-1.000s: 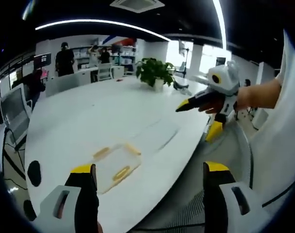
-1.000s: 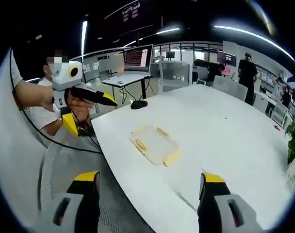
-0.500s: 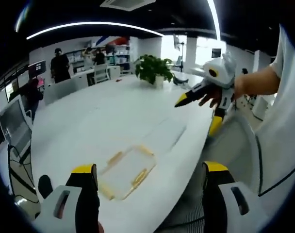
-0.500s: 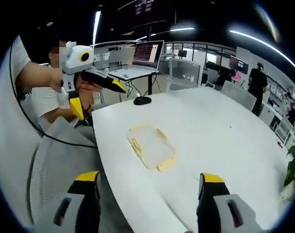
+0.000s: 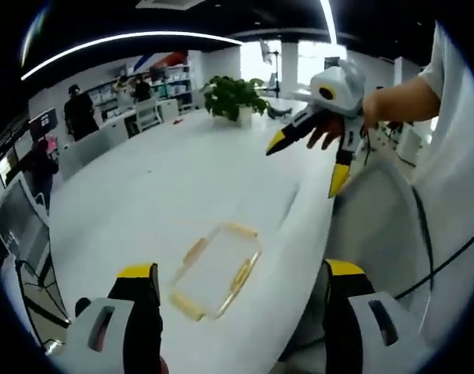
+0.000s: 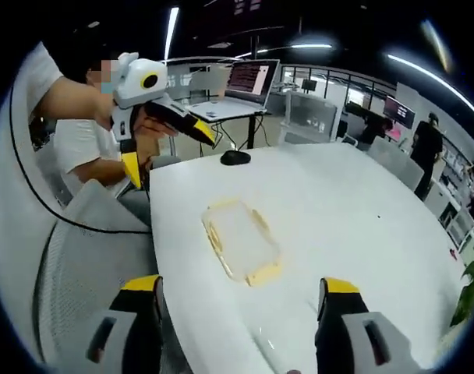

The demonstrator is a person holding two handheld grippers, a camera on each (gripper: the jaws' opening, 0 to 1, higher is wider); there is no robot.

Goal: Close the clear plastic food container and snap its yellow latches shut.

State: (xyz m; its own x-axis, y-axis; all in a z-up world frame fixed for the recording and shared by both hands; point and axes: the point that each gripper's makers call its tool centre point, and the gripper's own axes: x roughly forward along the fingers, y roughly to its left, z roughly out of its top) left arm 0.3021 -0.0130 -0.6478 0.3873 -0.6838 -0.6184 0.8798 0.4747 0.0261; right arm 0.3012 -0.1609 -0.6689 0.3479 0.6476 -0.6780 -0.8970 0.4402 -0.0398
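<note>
the box (image 5: pixel 215 269) lies flat on the table (image 5: pixel 159 195), near its edge. my left gripper (image 5: pixel 235 312) and right gripper (image 6: pixel 237 323) hang above the box, both spread wide, holding nothing. the box looks light, thin and slippery. i would press its yellow latches (image 6: pixel 263 273).

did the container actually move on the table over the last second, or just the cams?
Cannot tell for certain, but it looks like only the cameras moved: the clear container stays near the same table edge in both views, untouched by either gripper.
</note>
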